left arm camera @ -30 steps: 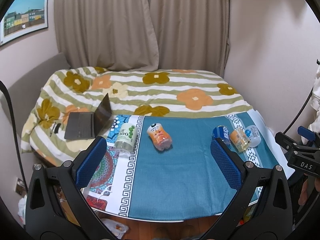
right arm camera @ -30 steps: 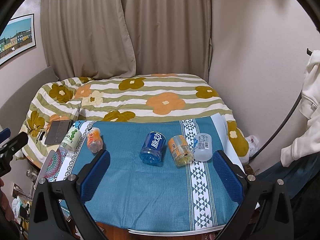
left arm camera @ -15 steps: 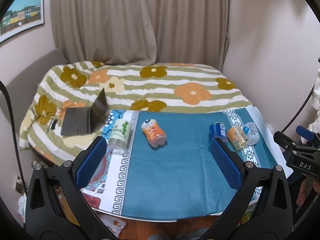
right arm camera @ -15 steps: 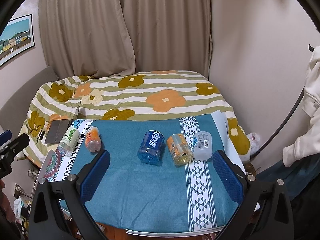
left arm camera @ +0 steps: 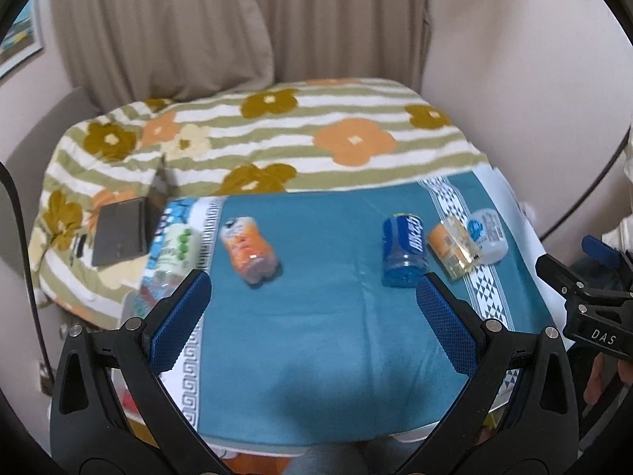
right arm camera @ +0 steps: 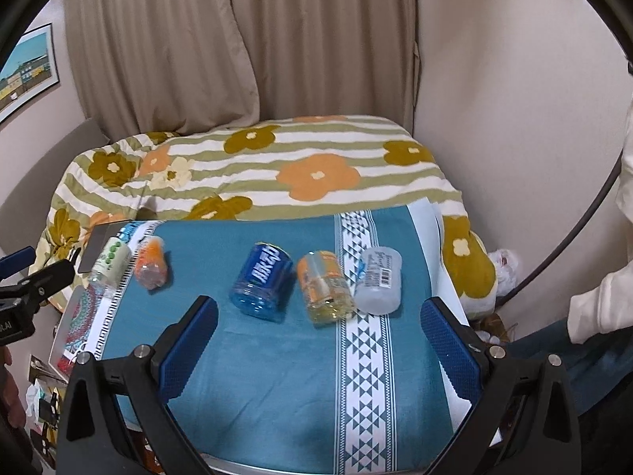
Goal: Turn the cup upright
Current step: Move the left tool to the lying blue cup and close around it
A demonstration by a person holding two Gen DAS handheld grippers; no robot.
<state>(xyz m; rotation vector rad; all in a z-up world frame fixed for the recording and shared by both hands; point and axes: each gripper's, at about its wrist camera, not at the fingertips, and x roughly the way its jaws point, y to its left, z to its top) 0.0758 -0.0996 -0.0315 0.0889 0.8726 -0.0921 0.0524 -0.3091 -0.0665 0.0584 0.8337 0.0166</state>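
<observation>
Several cups cut from bottles lie on their sides on a teal cloth (left arm camera: 316,316). From left: a green-dotted white cup (left arm camera: 174,249) (right arm camera: 110,261), an orange cup (left arm camera: 249,249) (right arm camera: 150,263), a blue cup (left arm camera: 403,249) (right arm camera: 263,277), an orange-and-clear cup (left arm camera: 455,247) (right arm camera: 324,289) and a white labelled cup (left arm camera: 486,235) (right arm camera: 378,281). My left gripper (left arm camera: 312,308) is open and empty, above the near part of the cloth. My right gripper (right arm camera: 318,330) is open and empty, just short of the blue and orange-and-clear cups.
A bed with a flowered striped quilt (left arm camera: 296,134) lies behind the table. A laptop (left arm camera: 126,229) sits open on it at the left. Curtains (right arm camera: 277,39) and a wall are behind. A white garment (right arm camera: 609,277) hangs at the right.
Both grippers have moved forward and down toward the cloth, so the cups look larger and closer. The left view has swung right. Both stay open; the cups have not moved.
</observation>
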